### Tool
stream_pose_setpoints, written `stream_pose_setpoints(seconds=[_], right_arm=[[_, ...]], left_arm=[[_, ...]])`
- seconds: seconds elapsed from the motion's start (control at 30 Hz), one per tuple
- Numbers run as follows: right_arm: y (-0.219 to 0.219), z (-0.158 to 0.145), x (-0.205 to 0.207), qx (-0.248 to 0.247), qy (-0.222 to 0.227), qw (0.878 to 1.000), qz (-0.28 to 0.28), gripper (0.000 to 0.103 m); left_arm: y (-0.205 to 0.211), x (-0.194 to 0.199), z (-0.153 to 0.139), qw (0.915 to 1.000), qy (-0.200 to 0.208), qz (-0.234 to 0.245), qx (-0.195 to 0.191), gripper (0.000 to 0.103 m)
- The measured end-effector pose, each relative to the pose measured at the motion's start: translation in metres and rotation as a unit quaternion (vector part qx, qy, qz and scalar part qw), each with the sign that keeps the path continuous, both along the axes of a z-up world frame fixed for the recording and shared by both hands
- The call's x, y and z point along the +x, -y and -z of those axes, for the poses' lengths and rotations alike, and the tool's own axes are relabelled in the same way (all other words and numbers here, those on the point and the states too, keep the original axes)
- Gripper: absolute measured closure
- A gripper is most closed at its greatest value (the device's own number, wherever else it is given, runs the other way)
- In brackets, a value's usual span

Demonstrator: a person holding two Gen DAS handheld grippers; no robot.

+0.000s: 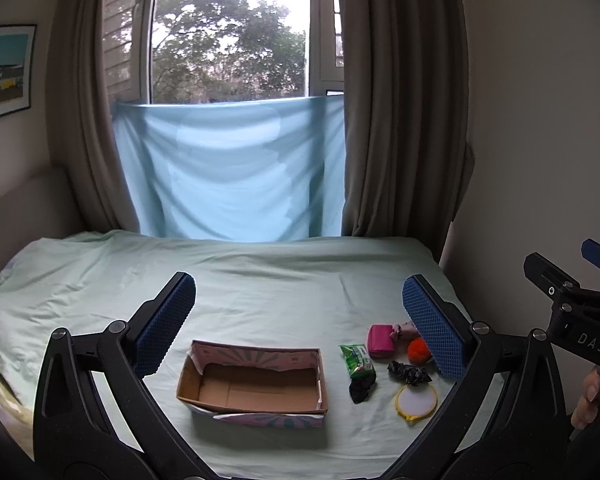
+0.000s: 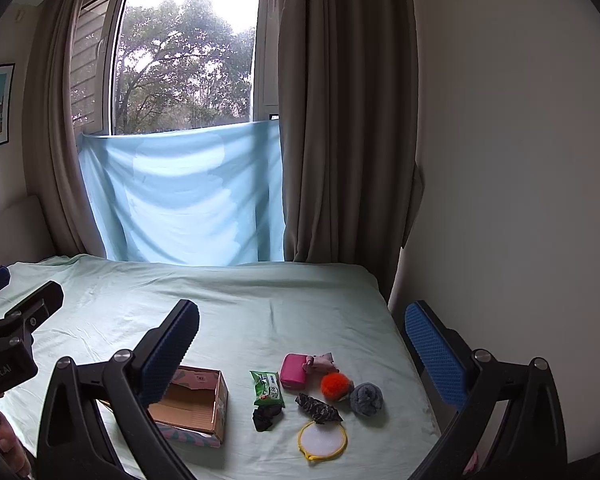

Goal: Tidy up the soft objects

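Observation:
An open cardboard box (image 1: 252, 380) (image 2: 196, 404) with nothing inside sits on the pale green bed (image 1: 260, 280). Right of it lie a green packet (image 2: 267, 388), a pink case (image 2: 293, 370), a pink cloth (image 2: 320, 361), an orange pompom (image 2: 335, 385), a grey rolled cloth (image 2: 366, 399), a dark patterned cloth (image 2: 318, 408), a black cloth (image 2: 265, 418) and a yellow-rimmed round pad (image 2: 322, 440). My left gripper (image 1: 298, 300) hovers open above the box. My right gripper (image 2: 302, 320) hovers open above the pile. Neither holds anything.
A wall runs along the bed's right edge. At the far end hang beige curtains (image 2: 340, 160) and a light blue cloth (image 2: 180, 200) below the window. The far half of the bed is bare sheet. A hand (image 1: 588, 400) holds the right gripper's handle.

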State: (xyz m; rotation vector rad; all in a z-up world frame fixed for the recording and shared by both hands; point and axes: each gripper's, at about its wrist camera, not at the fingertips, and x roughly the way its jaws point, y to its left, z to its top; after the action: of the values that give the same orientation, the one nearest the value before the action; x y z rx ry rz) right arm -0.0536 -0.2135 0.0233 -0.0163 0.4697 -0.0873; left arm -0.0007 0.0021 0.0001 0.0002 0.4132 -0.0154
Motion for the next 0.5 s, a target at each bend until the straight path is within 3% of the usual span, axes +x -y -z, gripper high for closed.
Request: stream_pose_setpoints(seconds=[0.5], right_arm=[[-0.0034,-0.0005,0.0016,-0.002,-0.004,1.0,-0.002,0.0]], left_arm=[[-0.0011,0.0003,-0.002,1.0,-0.003,0.0,-0.004,0.0]])
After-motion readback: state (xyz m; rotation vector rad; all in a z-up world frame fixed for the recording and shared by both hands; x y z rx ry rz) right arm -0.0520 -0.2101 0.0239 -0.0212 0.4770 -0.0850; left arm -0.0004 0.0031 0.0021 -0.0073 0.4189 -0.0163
